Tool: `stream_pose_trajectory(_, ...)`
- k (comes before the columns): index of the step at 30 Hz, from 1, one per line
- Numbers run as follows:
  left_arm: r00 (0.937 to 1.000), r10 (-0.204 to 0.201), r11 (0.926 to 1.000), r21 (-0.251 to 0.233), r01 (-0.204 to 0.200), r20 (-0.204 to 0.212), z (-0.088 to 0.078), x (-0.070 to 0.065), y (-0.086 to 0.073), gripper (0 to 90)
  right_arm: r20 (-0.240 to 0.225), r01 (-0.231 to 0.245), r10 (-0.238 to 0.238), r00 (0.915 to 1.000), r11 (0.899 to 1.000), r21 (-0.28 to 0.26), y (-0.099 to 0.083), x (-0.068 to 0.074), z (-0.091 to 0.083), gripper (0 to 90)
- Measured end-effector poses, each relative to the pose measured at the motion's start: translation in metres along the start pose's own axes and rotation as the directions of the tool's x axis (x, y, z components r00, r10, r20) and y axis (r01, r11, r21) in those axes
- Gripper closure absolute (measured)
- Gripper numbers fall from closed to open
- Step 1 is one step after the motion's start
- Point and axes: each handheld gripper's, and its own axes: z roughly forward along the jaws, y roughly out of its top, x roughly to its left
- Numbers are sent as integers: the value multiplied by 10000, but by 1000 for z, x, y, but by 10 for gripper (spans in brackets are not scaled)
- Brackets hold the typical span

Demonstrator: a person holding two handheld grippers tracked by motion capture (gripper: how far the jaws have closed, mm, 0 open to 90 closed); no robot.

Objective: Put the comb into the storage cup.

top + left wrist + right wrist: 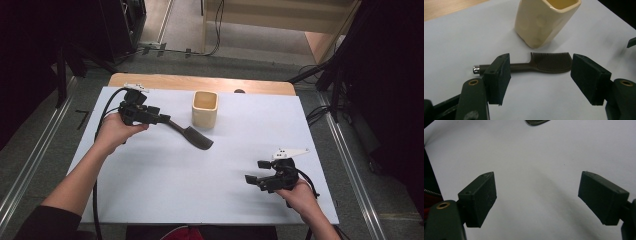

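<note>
Black comb-like brush (192, 136) lay flat on the white counter (150, 190), toward the far edge, left of centre, its toothed head pointing at the counter's middle and its handle toward the left tool (161, 119). Cream ceramic cup (205, 109) stood upright just beyond the head, close but not touching in the left gripper view.

Left hand (116, 131) came in from the near-left corner, forearm stretched diagonally, wrist holding the tool roughly level and aimed across the counter toward the right edge. Its jaws stood wide apart, nothing pressed between the pads; in the left gripper view the brush (541, 64) lay on the sheet beyond them, the handle passing behind the left pad.

Right hand (300, 194) sat near the near-right corner, tool (255, 172) pointed toward the left edge, low over bare sheet. Jaws wide apart there too, holding nothing; the brush head tip (536, 122) was just visible at the top edge of the right gripper view.
</note>
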Motion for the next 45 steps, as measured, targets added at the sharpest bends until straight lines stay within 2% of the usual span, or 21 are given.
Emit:
stream_pose_trajectory(2,10000,-34,10000,-68,34,59,2,3,2,333,4,26,-26,10000,10000,-2,0,0,0,134)
stream_pose_trajectory(13,9998,200,9994,280,-201,21,16,4,22,334,27,43,-43,10000,10000,-24,0,0,-1,134)
stream_pose_trajectory(16,10000,81,9987,506,-78,-56,22,13,26,334,5,36,-36,10000,10000,-51,0,0,-1,134)
stream_pose_trajectory(20,10000,-80,9985,540,83,-54,26,19,29,334,0,31,-31,10000,10000,-59,0,1,-2,134)
stream_pose_trajectory(24,10000,-15,9976,690,14,13,32,24,32,346,-18,-55,55,10000,10000,-75,0,1,-2,133)
stream_pose_trajectory(27,10000,-18,9971,758,22,-56,37,28,36,346,-7,-5,5,10000,10000,-72,-1,0,-3,134)
stream_pose_trajectory(33,9994,245,9967,782,-226,-236,45,31,44,346,56,-27,28,10000,9999,-149,-2,-1,-5,134)
stream_pose_trajectory(38,9987,192,9979,627,-162,-478,51,37,44,347,106,37,-34,9999,9998,-214,-3,1,-6,134)
stream_pose_trajectory(42,9983,253,9960,866,-207,-521,57,37,42,348,154,21,-17,9999,9997,-226,-3,1,-7,138)
stream_pose_trajectory(45,9973,320,9975,655,-277,-659,60,37,41,371,147,38,-34,9999,9997,-242,-3,0,-7,138)
